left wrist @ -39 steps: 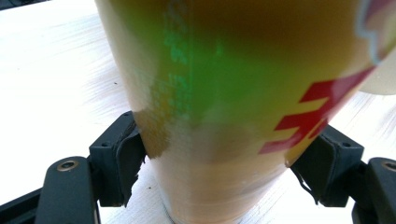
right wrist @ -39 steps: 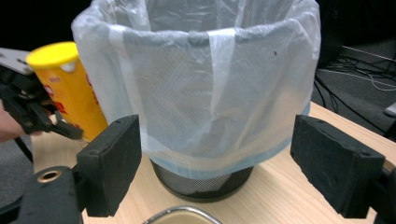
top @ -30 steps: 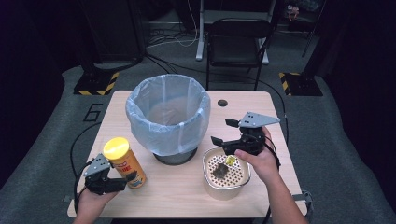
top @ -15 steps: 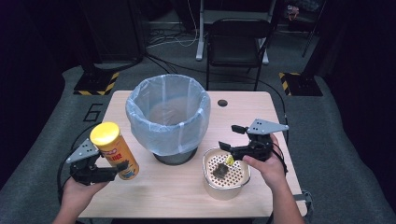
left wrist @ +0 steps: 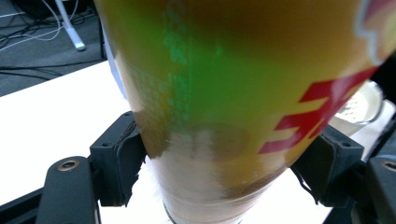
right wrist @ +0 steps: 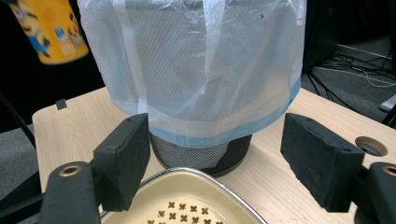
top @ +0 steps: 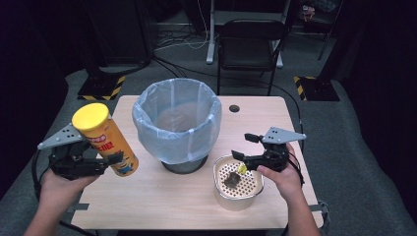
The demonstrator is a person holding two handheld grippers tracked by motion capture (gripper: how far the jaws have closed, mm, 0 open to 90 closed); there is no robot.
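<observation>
A tall orange chip can (top: 105, 140) with a yellow lid hangs tilted above the table's left side, and my left gripper (top: 114, 160) is shut on its lower end. In the left gripper view the can (left wrist: 243, 93) is pinched between both pads of the left gripper (left wrist: 229, 172). My right gripper (top: 242, 146) hovers at the far rim of a cream strainer bowl (top: 238, 204). Its jaws have just been closing but stand apart, with nothing between them. A dark scrap (top: 231, 181) and a yellow scrap (top: 241, 168) lie in the bowl.
A mesh bin with a pale blue plastic liner (top: 177, 123) stands mid-table, just beyond the right gripper (right wrist: 217, 158) and the bowl's rim (right wrist: 187, 175). A cable hole (top: 234, 108) sits at the back right. A black chair (top: 251, 44) stands behind the table.
The left gripper has lifted the can off the table, up and slightly left, tilting it. The right gripper has shifted a little to the right and its jaws have narrowed.
</observation>
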